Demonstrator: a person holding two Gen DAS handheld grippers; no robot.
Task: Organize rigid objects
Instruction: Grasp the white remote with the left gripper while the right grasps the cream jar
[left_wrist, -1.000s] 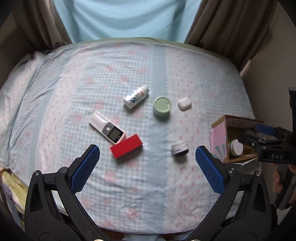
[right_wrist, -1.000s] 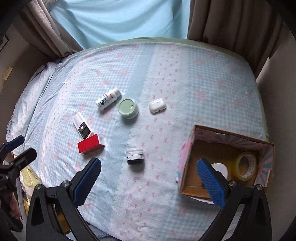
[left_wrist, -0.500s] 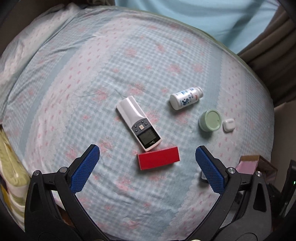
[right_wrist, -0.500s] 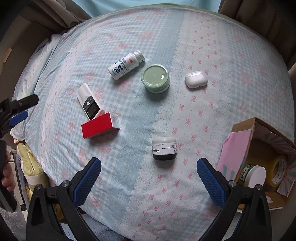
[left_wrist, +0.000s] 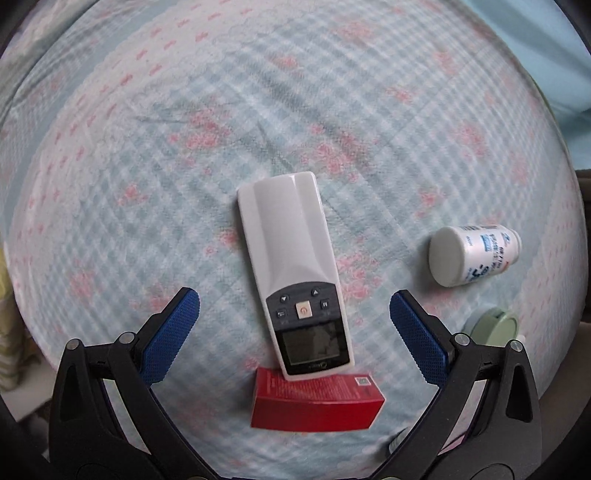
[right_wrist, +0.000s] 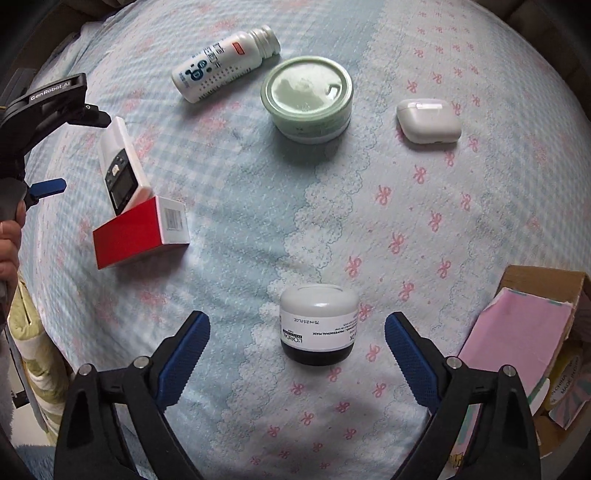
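Note:
My left gripper (left_wrist: 294, 316) points down, open, straddling the screen end of a white remote (left_wrist: 295, 266) whose end rests on a red box (left_wrist: 316, 402); the pads do not touch it. My right gripper (right_wrist: 297, 338) hangs over a white-lidded black jar (right_wrist: 317, 325), its jaws closing with the jar between them, pads apart from it. A white bottle (right_wrist: 225, 66) lies on its side, with a green round tin (right_wrist: 308, 98) and a white earbud case (right_wrist: 428, 120) to its right. The remote (right_wrist: 122, 166), the red box (right_wrist: 140, 230) and the left gripper's body (right_wrist: 44, 110) show in the right wrist view.
Everything lies on a bed with a blue checked, pink-bowed sheet (right_wrist: 406, 221). A cardboard box with a pink flap (right_wrist: 517, 339) stands at the bed's right edge, a tape roll (right_wrist: 565, 387) inside. The white bottle (left_wrist: 472, 254) and the green tin (left_wrist: 491, 326) lie right of the left gripper.
Both grippers have sunk toward the bed. The left one rolled and moved over the remote; the right one came down over the jar, its jaws slightly narrower.

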